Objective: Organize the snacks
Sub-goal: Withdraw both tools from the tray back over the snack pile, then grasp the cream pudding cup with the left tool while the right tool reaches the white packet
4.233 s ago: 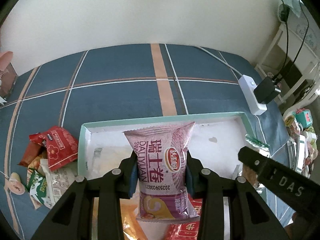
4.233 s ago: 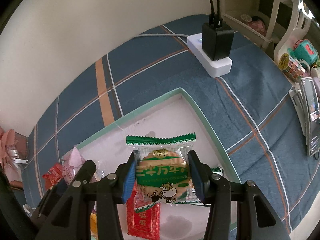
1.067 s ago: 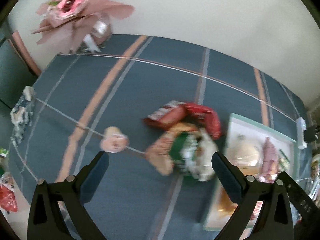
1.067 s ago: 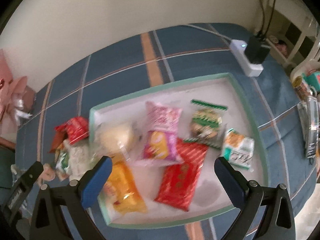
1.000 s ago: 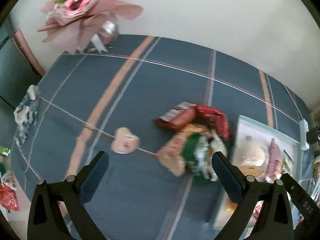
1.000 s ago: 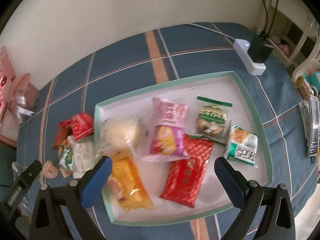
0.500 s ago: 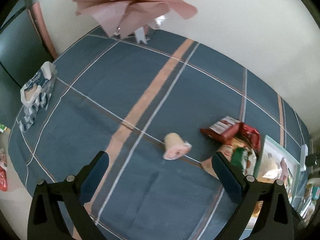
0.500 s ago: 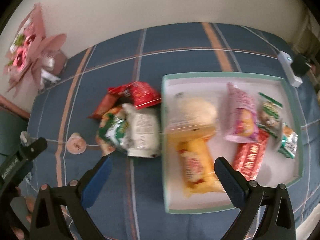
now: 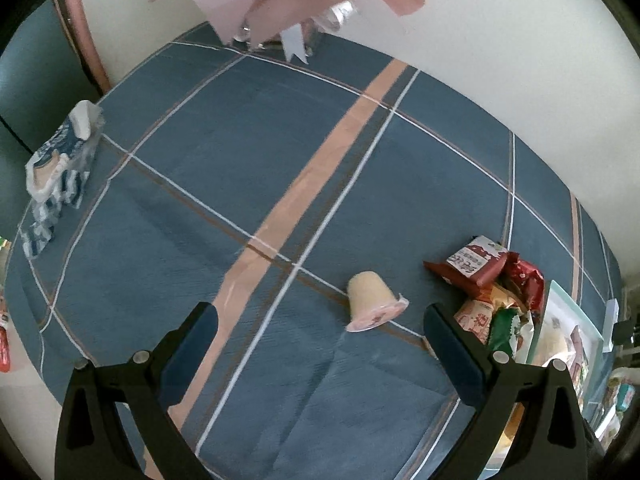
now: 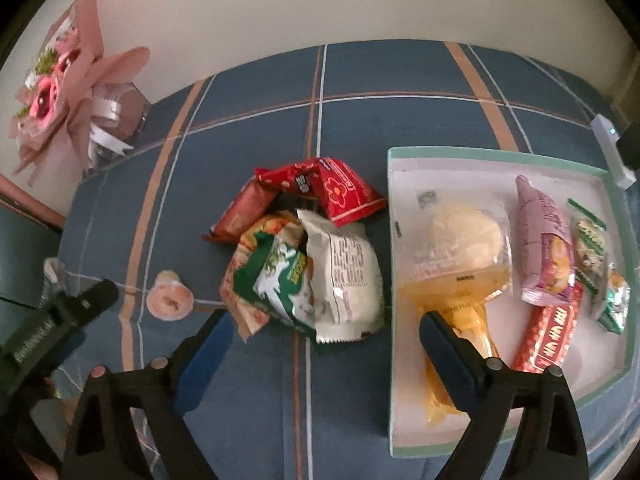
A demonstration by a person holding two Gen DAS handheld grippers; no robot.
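Right gripper [image 10: 324, 332]: jaws wide apart and closing, nothing between the blue rubber-faced pads. It points steeply down at the loose snack pile [image 10: 304, 256], a heap of crinkled foil and film packets on the cloth: a white pillow pack [image 10: 348, 276] with printed text, a green-and-white pouch [image 10: 280, 280], and a glossy red packet [image 10: 340, 190] at the far edge.

Left gripper [image 9: 320, 340]: jaws wide apart, empty. A small jelly cup [image 9: 370, 300], a tapered translucent plastic tub with a pink foil lid, lies on its side between and just beyond the pads, touching neither. In the right wrist view the same cup sits apart from the pile, on its left.

Right of the pile stands the tray [image 10: 480, 154], a shallow rectangular box with a mint-green rim and white floor. It holds a clear-wrapped pale round cake [image 10: 464, 236], a yellow packet [image 10: 456, 368], a pink pouch [image 10: 544, 240] and a red bar [image 10: 548, 340], laid flat.

All rest on a blue woven tablecloth [image 9: 240, 160] crossed by peach and white stripes. A pink paper-wrapped bouquet [image 10: 60, 92] stands at the far left corner.
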